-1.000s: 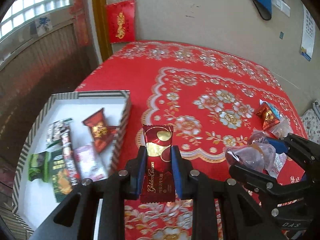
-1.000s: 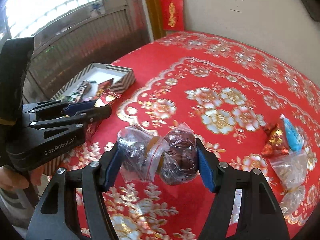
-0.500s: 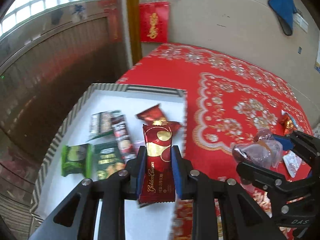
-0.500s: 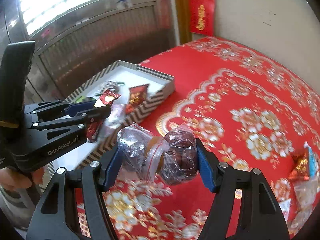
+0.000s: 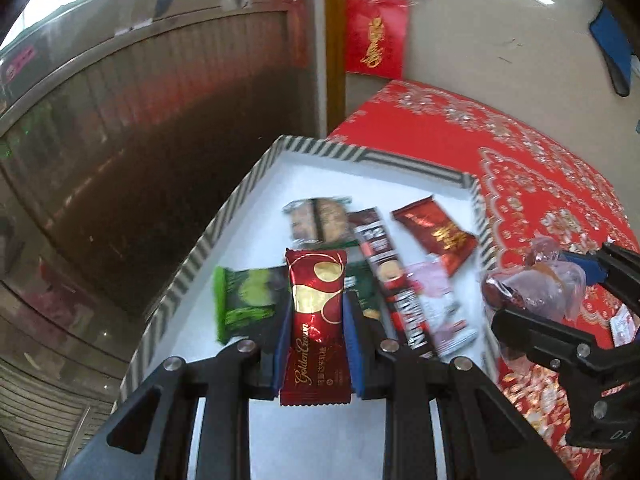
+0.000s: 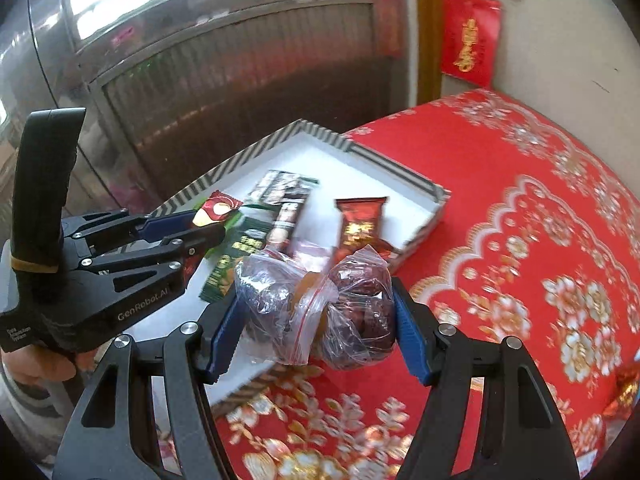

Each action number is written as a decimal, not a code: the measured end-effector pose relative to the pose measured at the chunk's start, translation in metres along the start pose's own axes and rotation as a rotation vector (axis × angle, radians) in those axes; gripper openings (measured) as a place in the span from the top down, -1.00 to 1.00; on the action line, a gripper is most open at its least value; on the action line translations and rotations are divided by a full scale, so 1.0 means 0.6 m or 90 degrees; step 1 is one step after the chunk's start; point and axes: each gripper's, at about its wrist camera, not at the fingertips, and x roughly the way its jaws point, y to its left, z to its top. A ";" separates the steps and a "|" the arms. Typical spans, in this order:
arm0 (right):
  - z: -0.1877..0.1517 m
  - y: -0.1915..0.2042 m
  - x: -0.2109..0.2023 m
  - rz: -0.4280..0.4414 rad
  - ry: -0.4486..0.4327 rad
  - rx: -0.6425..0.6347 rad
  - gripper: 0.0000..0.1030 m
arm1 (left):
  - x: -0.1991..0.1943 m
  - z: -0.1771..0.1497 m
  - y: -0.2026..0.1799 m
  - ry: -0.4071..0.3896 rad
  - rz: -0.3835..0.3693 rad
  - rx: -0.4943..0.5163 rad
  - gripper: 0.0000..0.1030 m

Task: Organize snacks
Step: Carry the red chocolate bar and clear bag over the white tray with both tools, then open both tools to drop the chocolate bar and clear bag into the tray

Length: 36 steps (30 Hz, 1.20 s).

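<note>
My left gripper (image 5: 316, 340) is shut on a red Golden Crown bar (image 5: 316, 320), held upright above the white floor of the striped box (image 5: 224, 220). In the right wrist view that left gripper (image 6: 200, 226) hangs over the box's near left side, the bar's tip (image 6: 218, 210) showing. My right gripper (image 6: 316, 332) is shut on a clear bag of dark dates (image 6: 320, 304), held above the box's near right wall (image 6: 416, 240). The bag of dates (image 5: 532, 284) also shows in the left wrist view, at the right.
Several snacks lie in the box: a green packet (image 5: 244, 300), a biscuit pack (image 5: 320, 220), a long coffee stick (image 5: 392, 280), a red wrapper (image 5: 436, 232). A red patterned cloth (image 6: 520, 240) covers the table. A dark railing (image 6: 240, 80) stands behind. A hand (image 6: 36, 364) holds the left gripper.
Both grippers have swung left from over the red cloth to the striped box, still gripping the bar and the date bag. The box now fills the middle of both views.
</note>
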 end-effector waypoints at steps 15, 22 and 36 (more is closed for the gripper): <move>-0.028 0.074 0.078 0.038 0.073 -0.060 -0.31 | 0.023 -0.021 0.032 0.014 0.021 -0.013 0.48; -0.038 0.093 0.083 0.032 0.076 -0.090 -0.32 | 0.028 -0.026 0.033 0.016 0.027 -0.021 0.41; -0.041 0.113 0.044 0.031 0.031 -0.118 -0.36 | 0.015 -0.028 0.031 -0.002 0.044 -0.032 -0.50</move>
